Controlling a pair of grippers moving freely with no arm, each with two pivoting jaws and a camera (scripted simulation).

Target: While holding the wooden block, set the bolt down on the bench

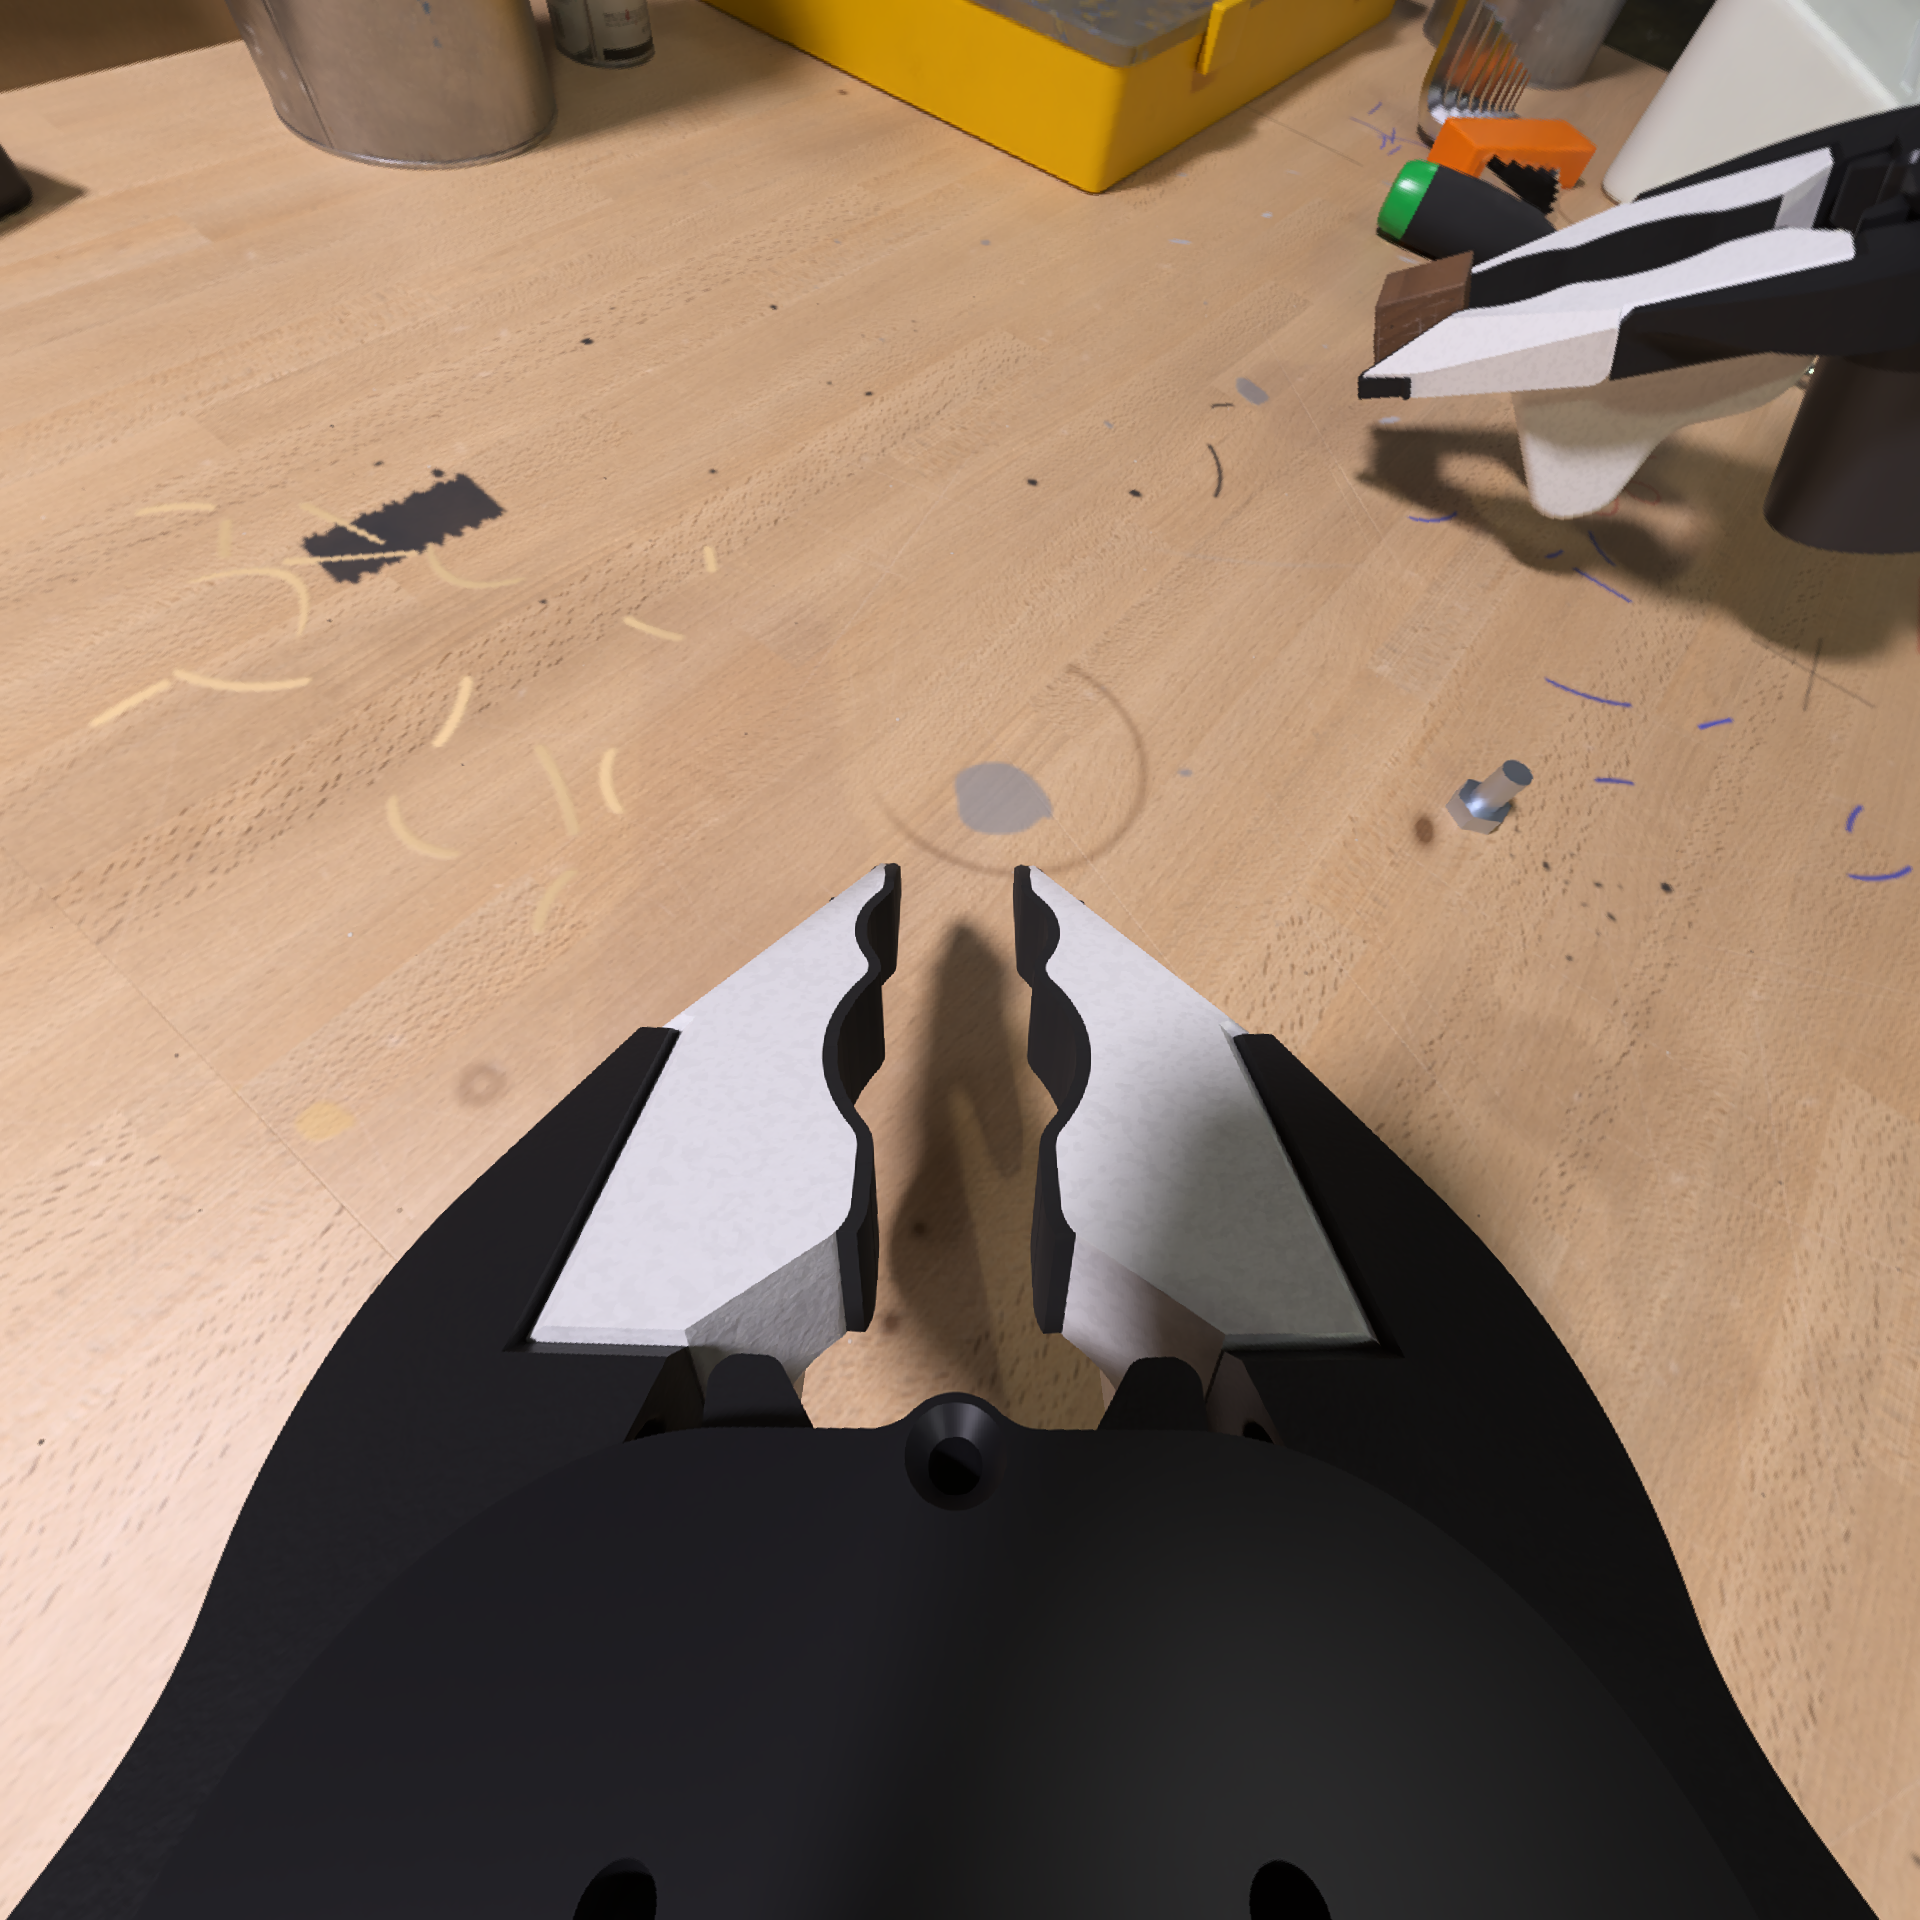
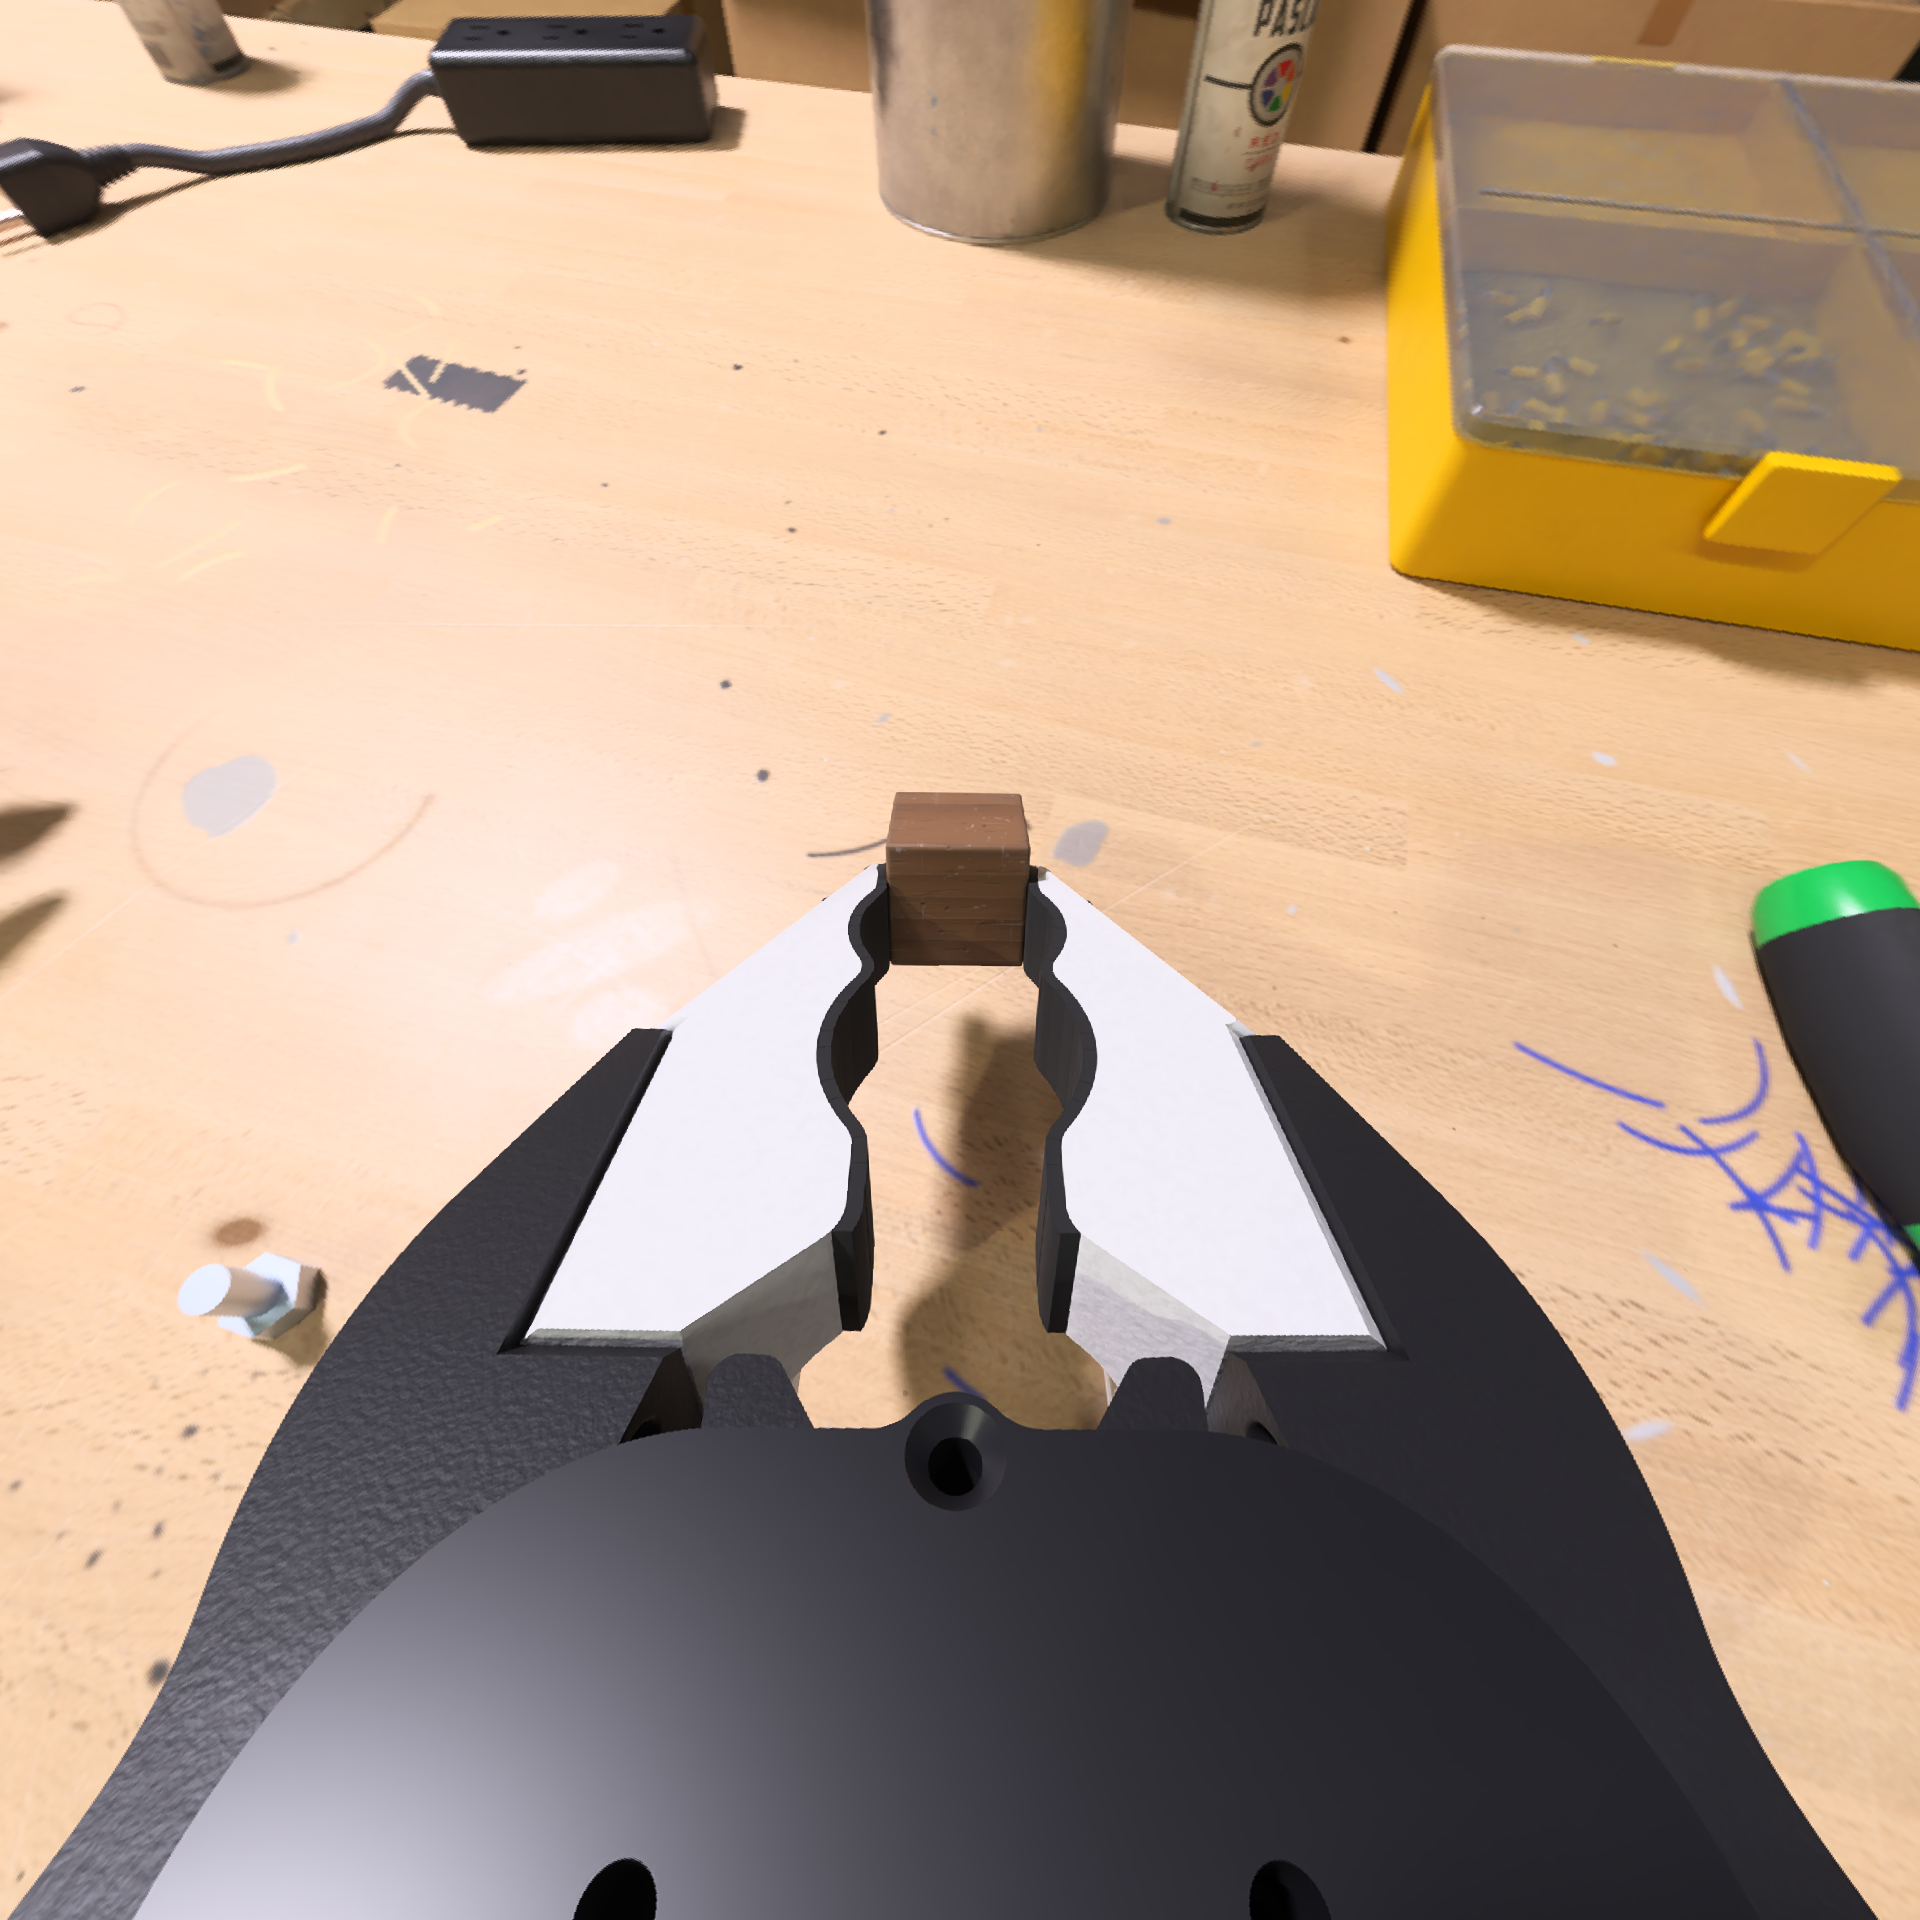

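A small silver bolt (image 1: pixel 1488 798) lies on its side on the wooden bench (image 1: pixel 727 364), to the right of my left gripper (image 1: pixel 956 878), which is open, empty and held above the bench. My right gripper (image 2: pixel 956 883) is shut on a small brown wooden block (image 2: pixel 956 883) held at its fingertips above the bench. The bolt also shows in the right wrist view (image 2: pixel 249 1299), low on the left. In the left wrist view the right gripper (image 1: pixel 1397 343) with the block (image 1: pixel 1418 301) sits at the upper right.
A yellow parts box (image 2: pixel 1621 499) with a clear lid stands at the back right. A metal can (image 2: pixel 987 114), a spray can (image 2: pixel 1242 114) and a black power adapter (image 2: pixel 571 78) line the back. A green-capped black tool handle (image 2: pixel 1849 1018) lies right. An orange clamp (image 1: pixel 1512 151) is nearby.
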